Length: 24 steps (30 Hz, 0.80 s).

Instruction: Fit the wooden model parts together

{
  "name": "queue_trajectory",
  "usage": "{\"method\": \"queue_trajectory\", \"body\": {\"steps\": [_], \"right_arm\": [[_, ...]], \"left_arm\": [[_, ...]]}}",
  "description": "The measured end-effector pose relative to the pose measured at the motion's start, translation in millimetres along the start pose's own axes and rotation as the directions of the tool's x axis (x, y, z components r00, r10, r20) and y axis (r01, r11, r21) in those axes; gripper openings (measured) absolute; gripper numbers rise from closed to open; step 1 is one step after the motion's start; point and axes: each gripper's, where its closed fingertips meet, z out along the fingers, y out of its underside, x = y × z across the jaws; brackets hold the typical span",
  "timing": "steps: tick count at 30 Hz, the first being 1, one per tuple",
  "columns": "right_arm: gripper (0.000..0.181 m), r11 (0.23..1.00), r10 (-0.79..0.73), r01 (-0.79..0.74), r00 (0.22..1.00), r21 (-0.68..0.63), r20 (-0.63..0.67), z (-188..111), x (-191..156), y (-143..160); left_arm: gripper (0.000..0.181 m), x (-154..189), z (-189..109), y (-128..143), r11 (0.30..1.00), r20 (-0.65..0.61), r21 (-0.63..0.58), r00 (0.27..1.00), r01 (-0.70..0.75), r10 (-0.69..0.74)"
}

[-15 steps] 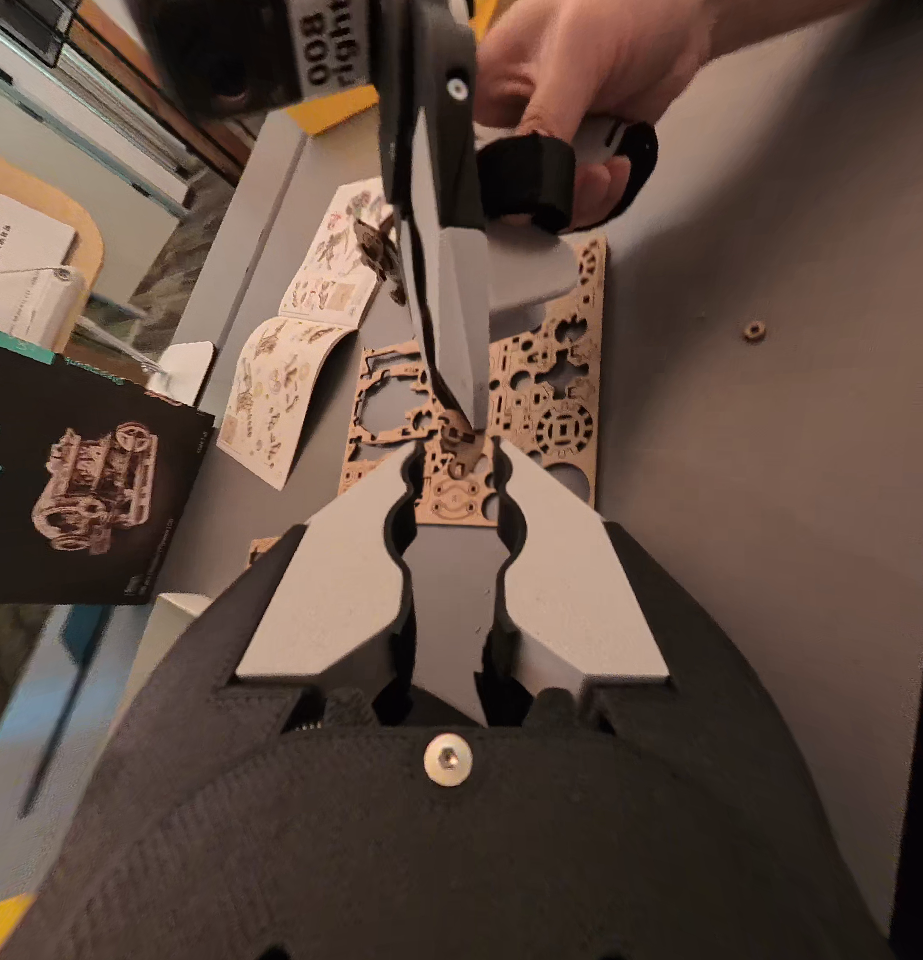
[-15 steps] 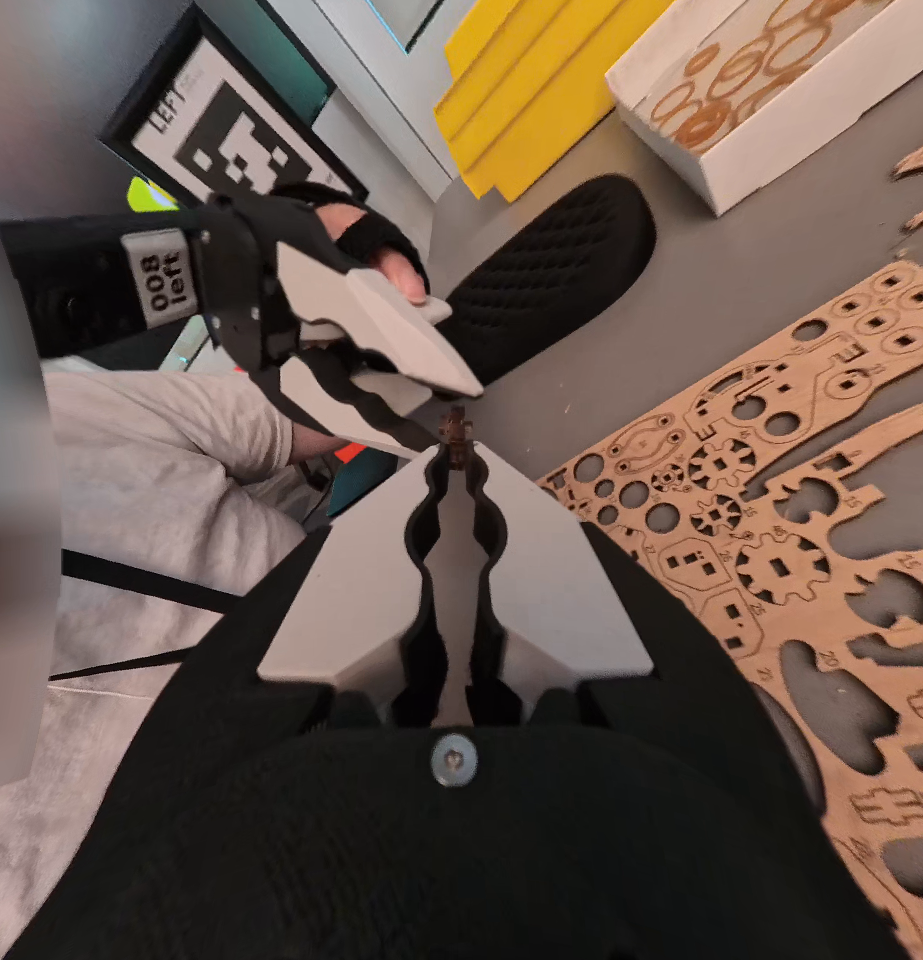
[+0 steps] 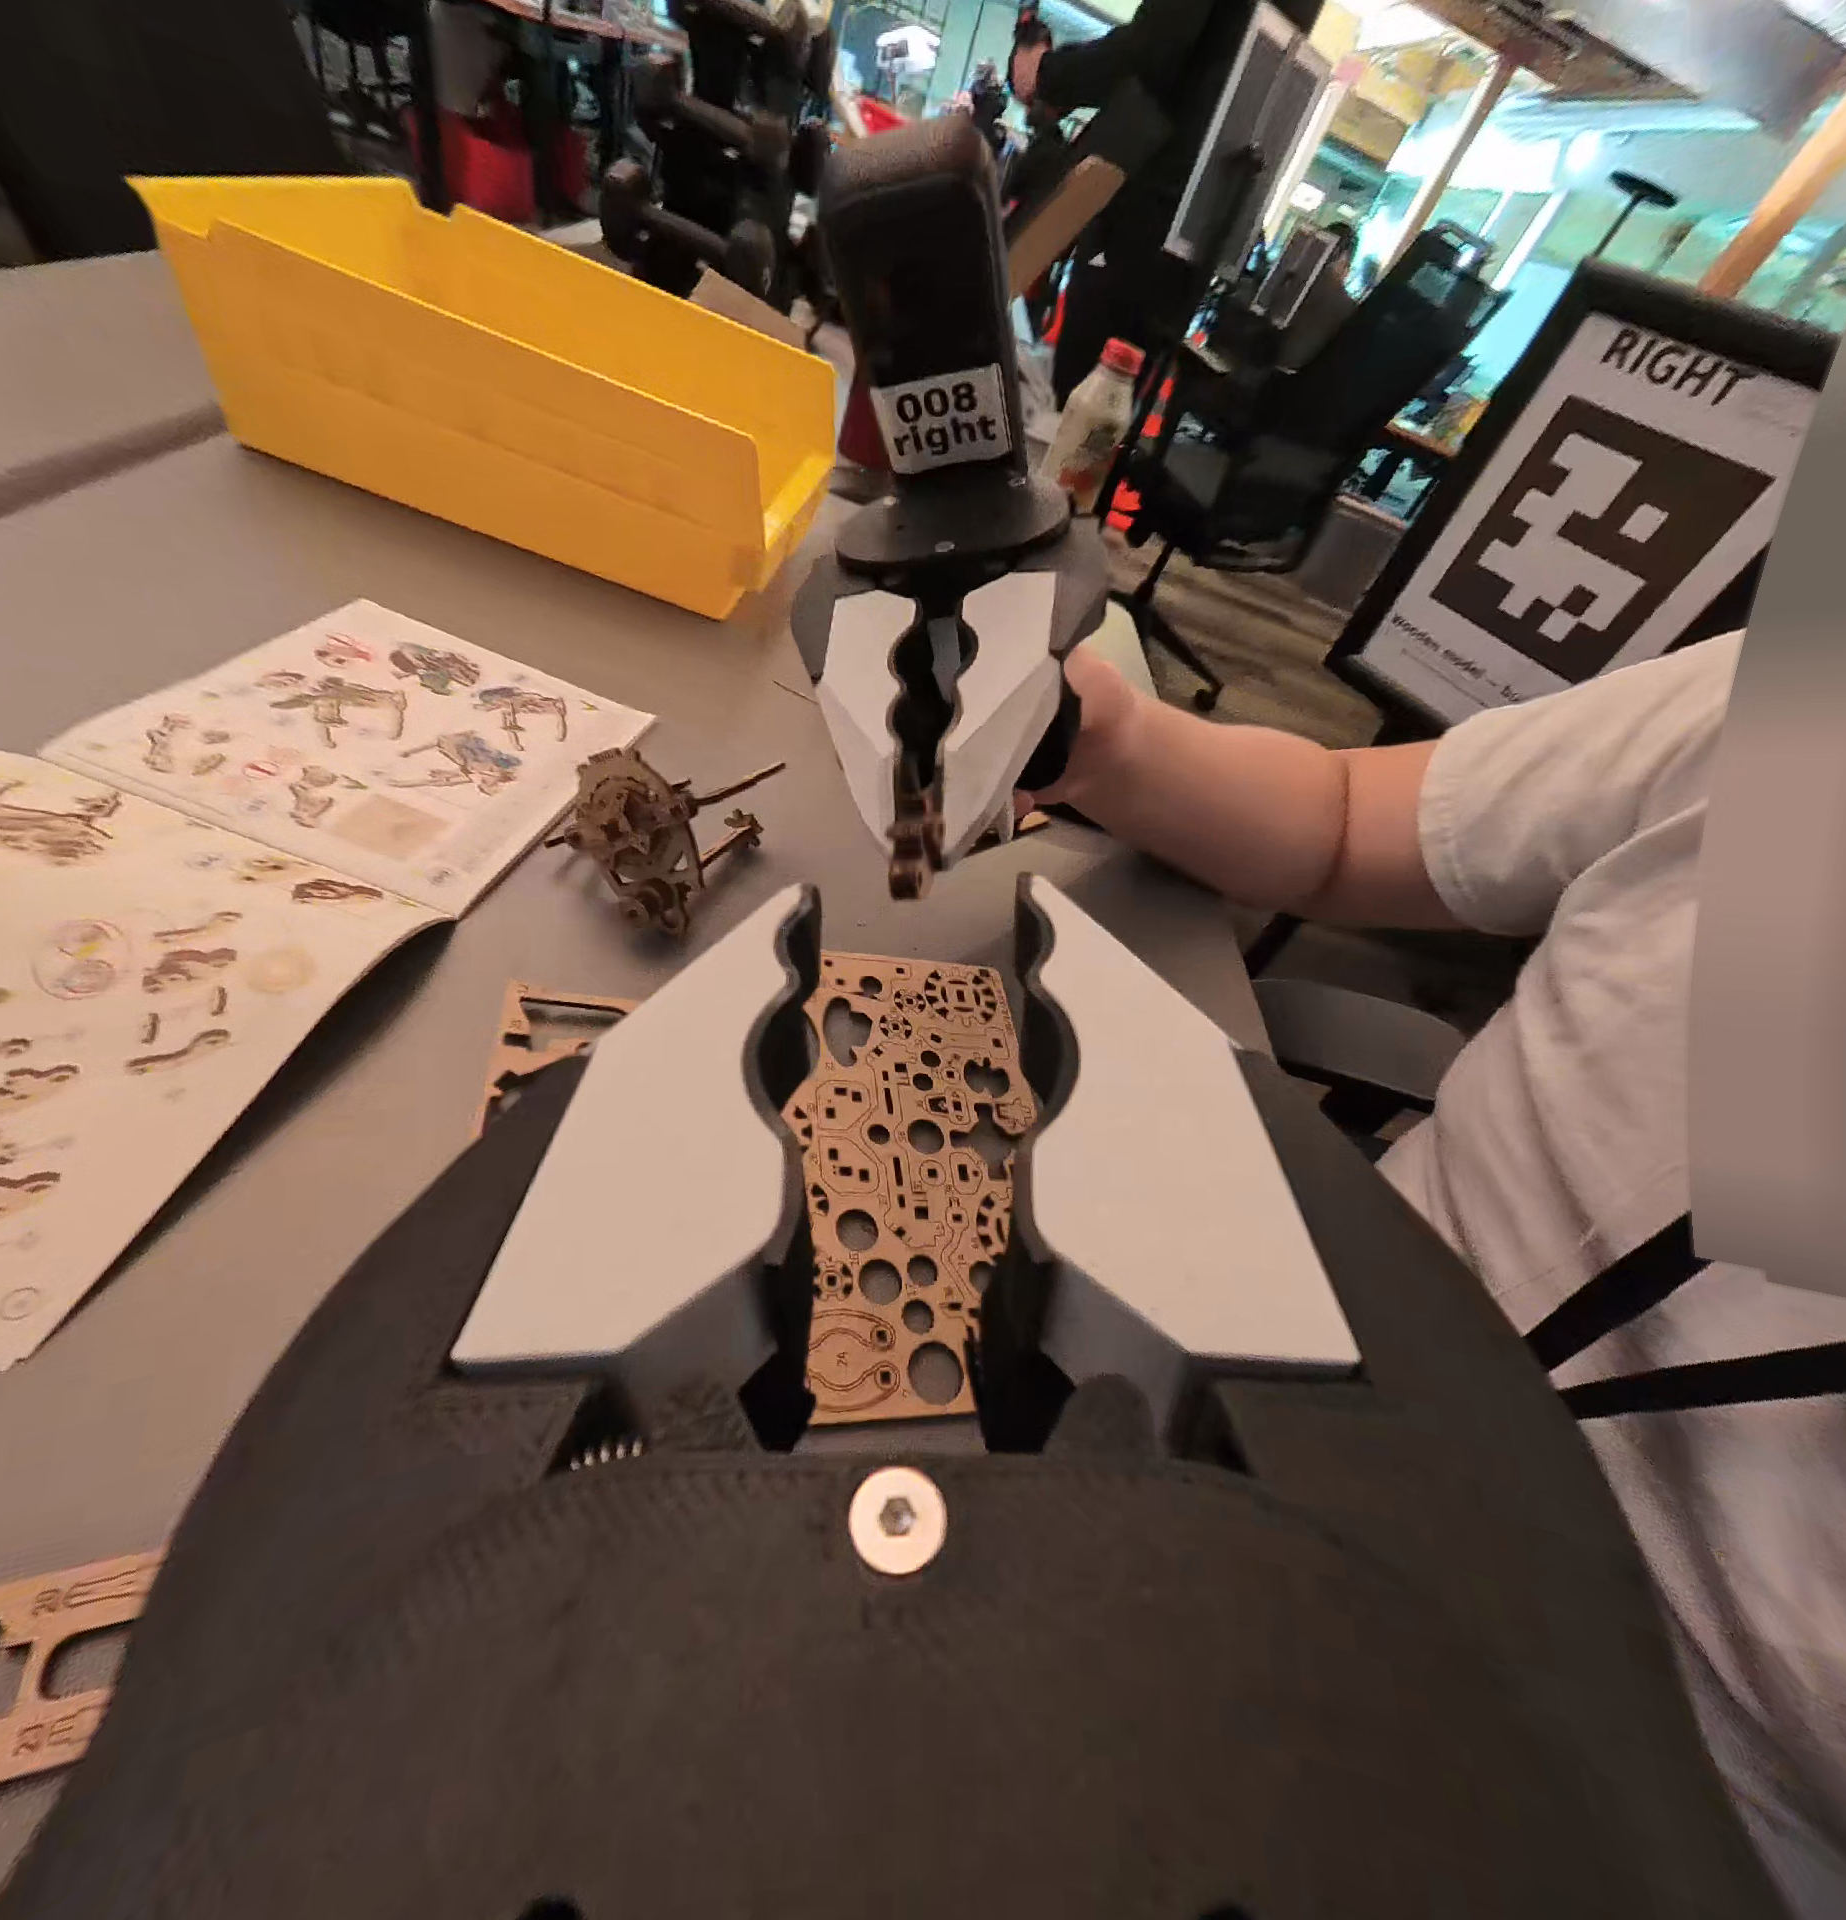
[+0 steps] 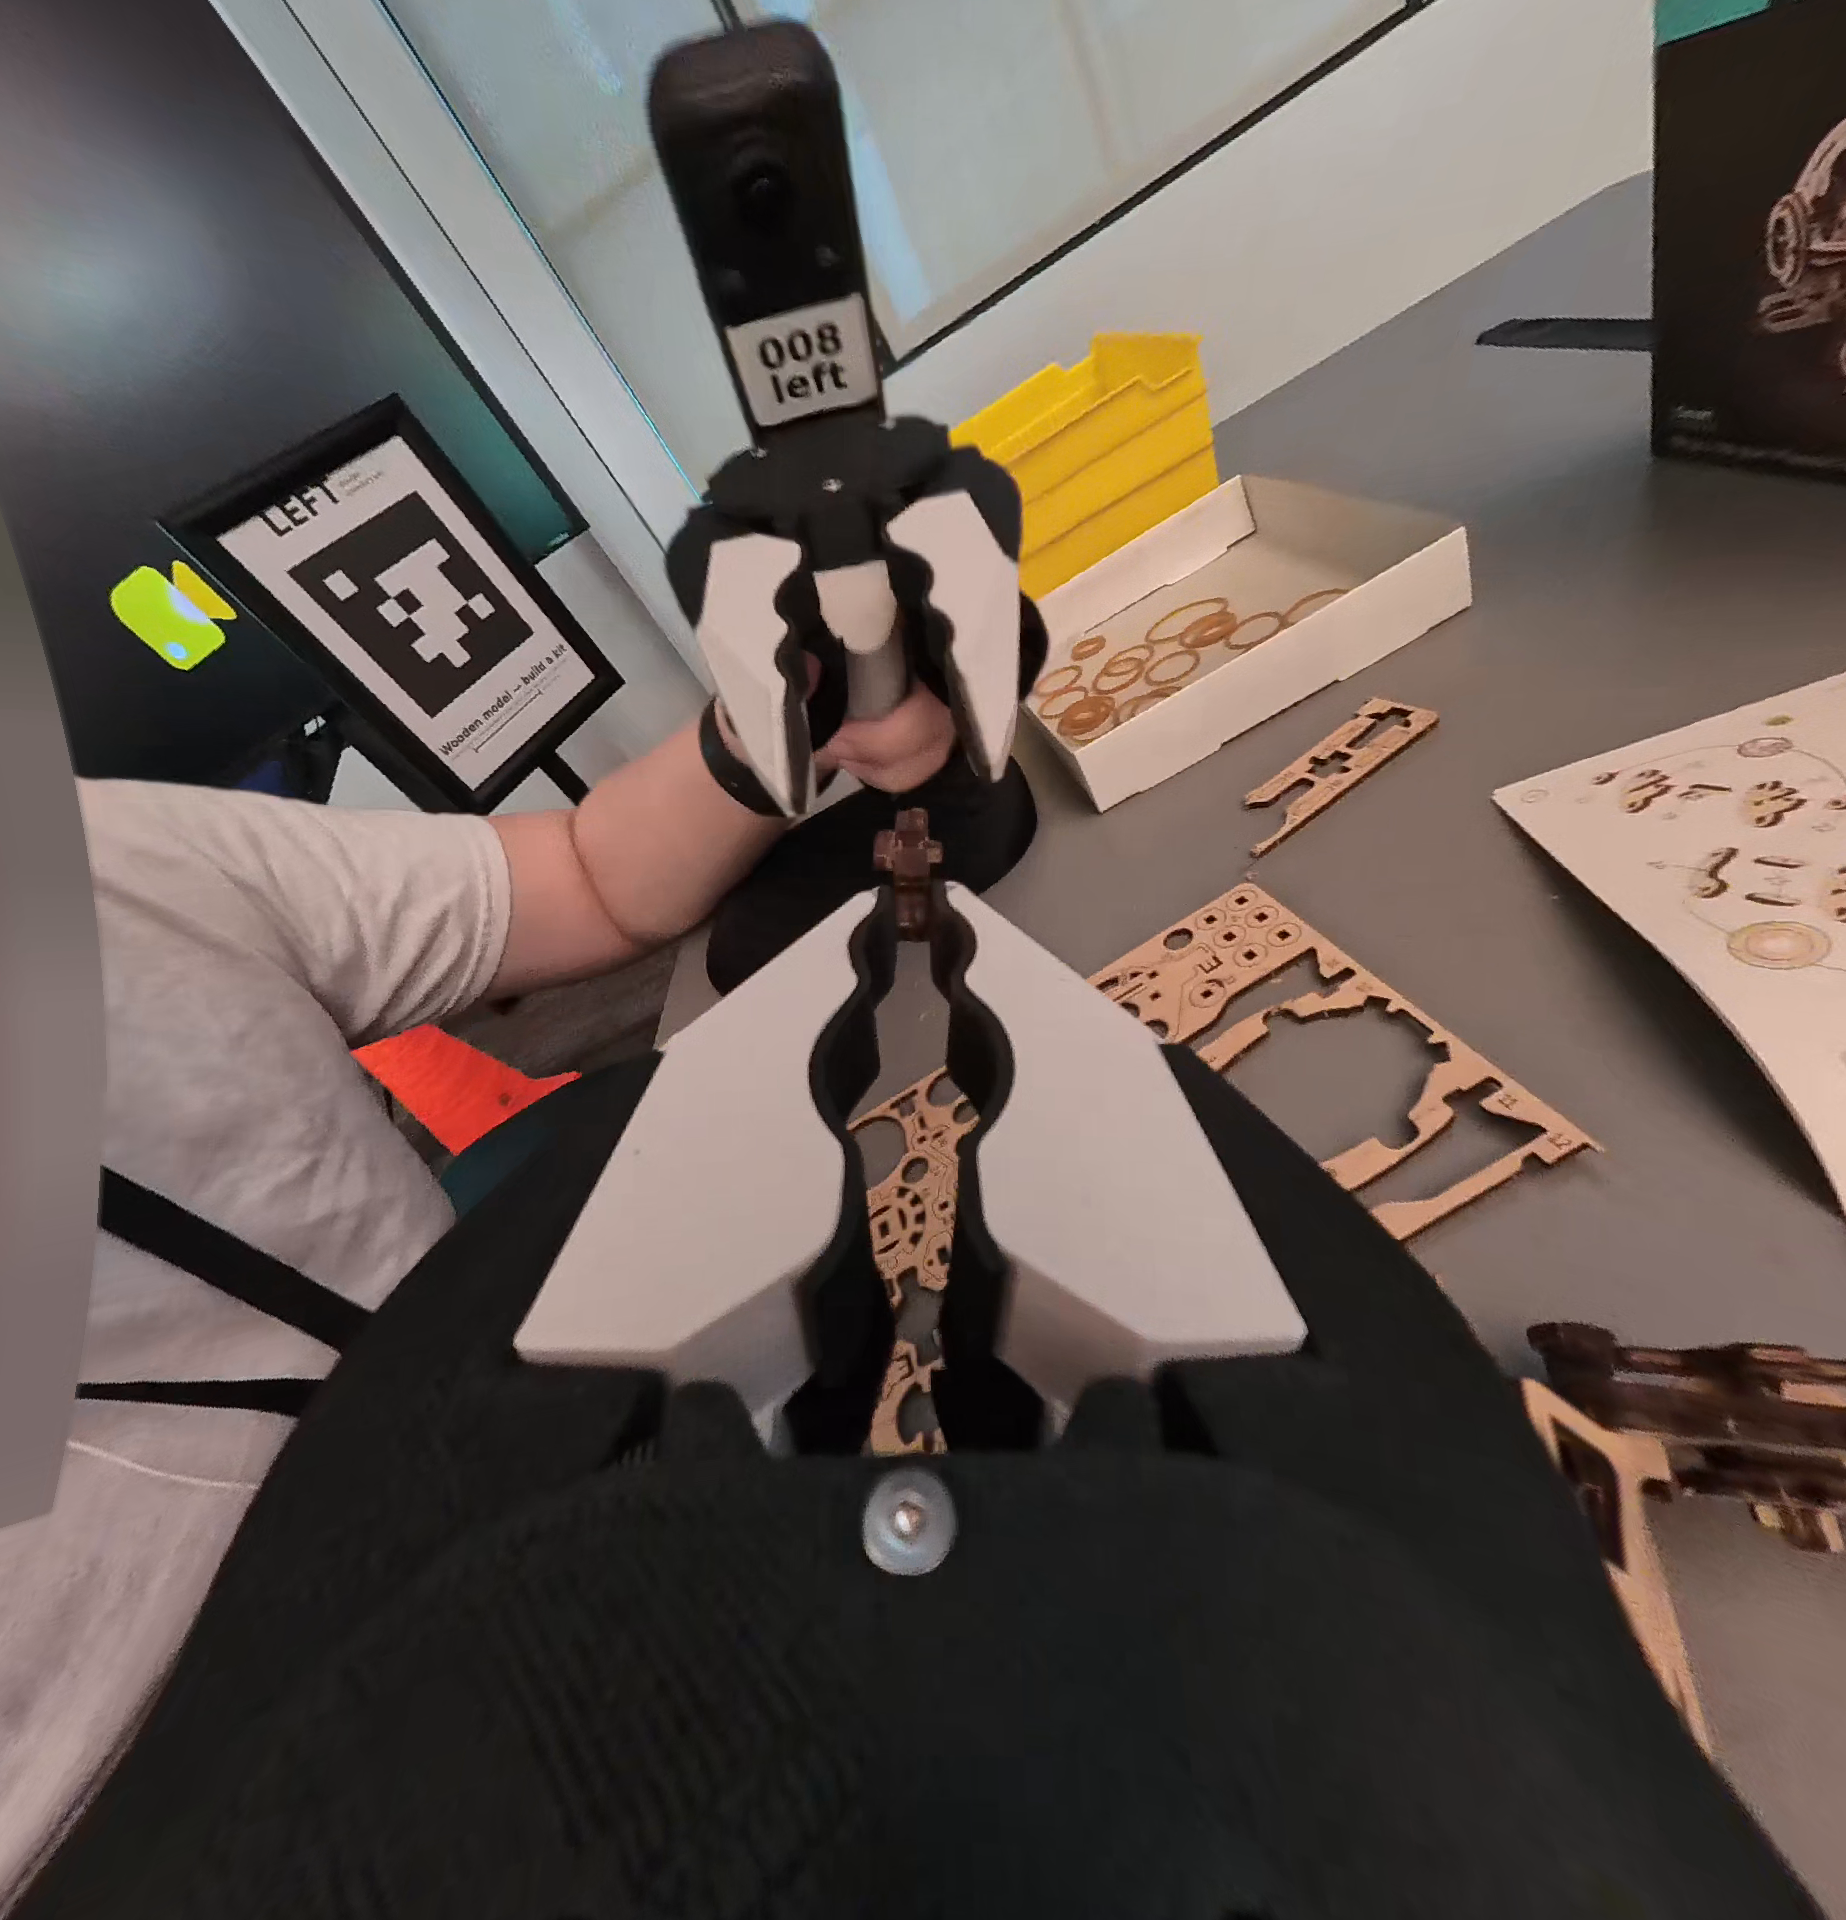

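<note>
On the grey worktop (image 3: pixel 119 499) sit a yellow bin (image 3: pixel 483 374), an open instruction booklet (image 3: pixel 275 831), laser-cut wooden sheets (image 4: pixel 1303 1049) and a half-built wooden model (image 3: pixel 638 831). Above them the left hand-held gripper (image 3: pixel 914 904) has its fingers spread wide with nothing between them. Facing it, the right hand-held gripper (image 4: pixel 911 909) is clamped on a small dark wooden part (image 4: pixel 908 862), maybe a cross-shaped connector, hard to tell, held up in the air just in front of the left one's tips.
</note>
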Motion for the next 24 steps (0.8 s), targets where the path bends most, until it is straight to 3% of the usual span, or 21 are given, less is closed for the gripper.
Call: {"method": "queue_trajectory", "body": {"steps": [5,11,16,18,20,24], "right_arm": [[0.004,0.991,-0.127,0.128,0.992,-0.027,0.012,7,-7,6],[0.004,0.899,-0.438,0.438,0.899,-0.02,-0.009,13,-29,6],[0.004,0.77,-0.637,0.633,0.768,-0.074,-0.065,17,-29,12],[0.004,0.734,-0.679,0.672,0.73,-0.097,-0.078,19,-28,14],[0.004,0.701,-0.713,0.702,0.696,-0.122,-0.091,20,-26,16],[0.004,0.675,-0.737,0.726,0.671,-0.132,-0.077,20,-28,19]], "left_arm": [[0.031,1,-7,13,0.993,0.077,0.072,0.993,-0.092,0.087],[0.028,25,-4,10,0.966,0.019,0.112,0.972,-0.234,0.234],[0.02,26,-1,21,0.934,0.049,0.05,0.935,-0.353,0.351],[0.009,24,1,28,0.915,0.066,0.009,0.913,-0.404,0.402],[0.0,24,3,34,0.883,0.079,-0.025,0.88,-0.469,0.469],[0.0,25,5,36,0.836,0.114,-0.046,0.828,-0.547,0.549]]}}
